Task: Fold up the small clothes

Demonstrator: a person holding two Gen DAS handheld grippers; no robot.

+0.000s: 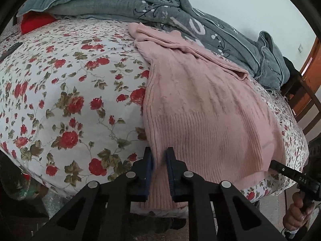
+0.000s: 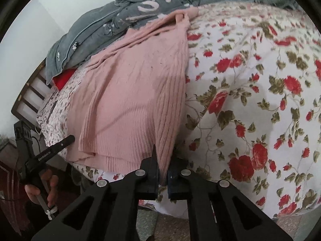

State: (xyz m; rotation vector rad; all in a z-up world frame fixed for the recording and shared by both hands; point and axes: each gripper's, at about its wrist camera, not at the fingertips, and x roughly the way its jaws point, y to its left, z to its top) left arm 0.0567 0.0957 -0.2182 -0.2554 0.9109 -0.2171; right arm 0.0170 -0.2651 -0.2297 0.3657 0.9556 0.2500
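Pink knit sweater (image 1: 200, 108): flat on the floral bed (image 1: 66, 92), centre-right of the frame. Left gripper (image 1: 159, 160) and right gripper (image 2: 163, 164): fingers clamped on its two hem corners at lower centre. Advised: lift both corners level and together, folding the hem toward the collar without dragging.

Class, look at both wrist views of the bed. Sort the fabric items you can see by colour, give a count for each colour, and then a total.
Pink: 1, the knit sweater
Grey: 1, the bundled quilt
White with red roses: 1, the floral bedsheet
Plain red: 1, the cloth tucked under the quilt
Total: 4
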